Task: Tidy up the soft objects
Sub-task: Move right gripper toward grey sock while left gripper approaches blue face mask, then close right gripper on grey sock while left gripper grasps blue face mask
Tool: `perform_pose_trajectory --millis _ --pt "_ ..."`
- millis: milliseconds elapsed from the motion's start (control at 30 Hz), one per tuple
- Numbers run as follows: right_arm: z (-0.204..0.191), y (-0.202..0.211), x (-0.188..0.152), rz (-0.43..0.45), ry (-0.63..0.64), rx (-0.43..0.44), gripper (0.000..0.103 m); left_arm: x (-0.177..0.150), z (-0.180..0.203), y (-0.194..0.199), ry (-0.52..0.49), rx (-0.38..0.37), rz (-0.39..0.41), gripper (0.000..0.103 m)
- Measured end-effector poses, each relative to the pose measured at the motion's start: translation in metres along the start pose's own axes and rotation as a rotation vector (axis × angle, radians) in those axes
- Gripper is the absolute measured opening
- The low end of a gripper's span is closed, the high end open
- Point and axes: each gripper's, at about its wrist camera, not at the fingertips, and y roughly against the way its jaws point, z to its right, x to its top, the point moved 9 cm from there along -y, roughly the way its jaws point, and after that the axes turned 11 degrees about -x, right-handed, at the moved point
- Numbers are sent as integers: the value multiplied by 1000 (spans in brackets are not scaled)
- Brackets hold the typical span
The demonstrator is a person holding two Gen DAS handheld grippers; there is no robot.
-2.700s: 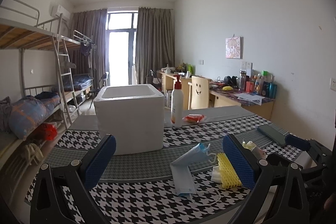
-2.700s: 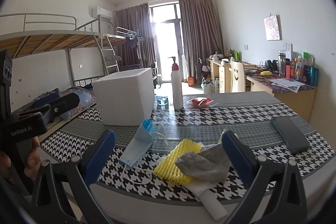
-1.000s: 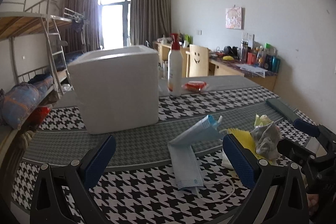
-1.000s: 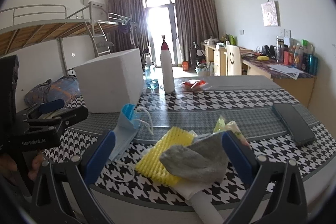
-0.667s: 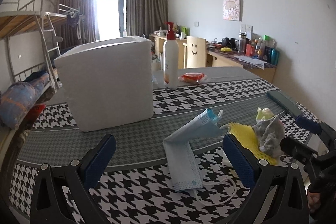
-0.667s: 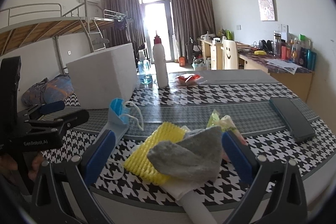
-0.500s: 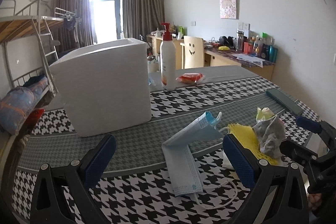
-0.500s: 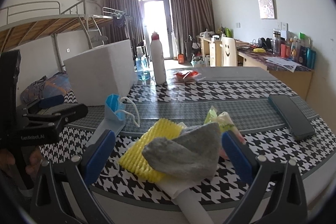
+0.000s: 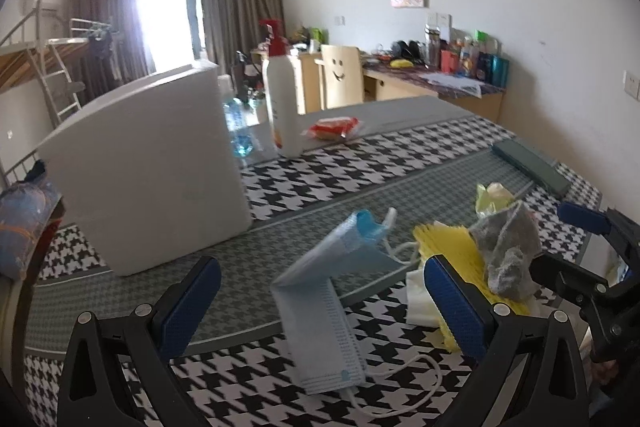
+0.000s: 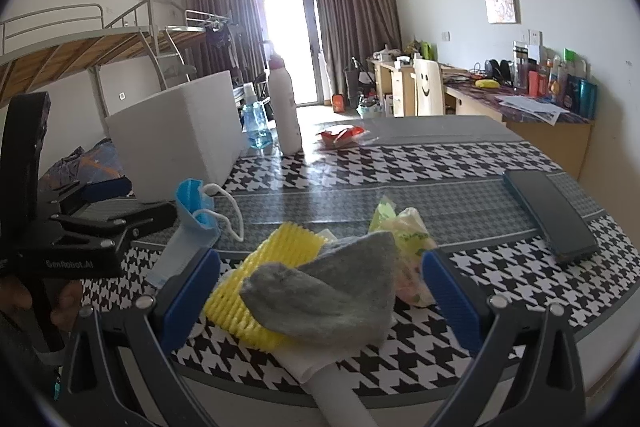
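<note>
A folded blue face mask (image 9: 320,291) lies on the houndstooth table between the fingers of my open left gripper (image 9: 320,311); it also shows in the right wrist view (image 10: 188,231). A grey cloth (image 10: 328,295) lies on a yellow sponge (image 10: 256,291) between the fingers of my open right gripper (image 10: 320,299). A yellow-green packet (image 10: 404,239) lies just behind them. The same cloth (image 9: 508,247) and sponge (image 9: 448,239) show to the right in the left wrist view. A white foam box (image 9: 148,167) stands at the back left.
A white pump bottle (image 9: 282,99), a blue spray bottle (image 10: 256,123) and a red snack packet (image 9: 334,127) stand behind the box. A dark phone (image 10: 548,211) lies at the right. A white tube (image 10: 332,383) pokes over the near table edge.
Both grippers have dropped lower and moved in closer to the table. The mask now sits between the left fingers, the cloth and sponge between the right fingers. Both stay open.
</note>
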Motion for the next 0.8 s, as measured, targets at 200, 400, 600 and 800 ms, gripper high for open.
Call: perform_pose_trajectory --millis 200,400,600,800 --pt "1 -7 -8 -36 -1 17 102 -1 0 -11 -19 2 -33 102" --pt "0 -15 -16 -80 -13 30 98 -2 -1 -20 -11 3 -50 102" --pt "0 -20 -23 -116 -16 55 89 -3 5 -29 -41 -14 -76 102" --pt "3 -21 -29 -149 -26 81 66 -3 4 -42 -54 -17 -107 102"
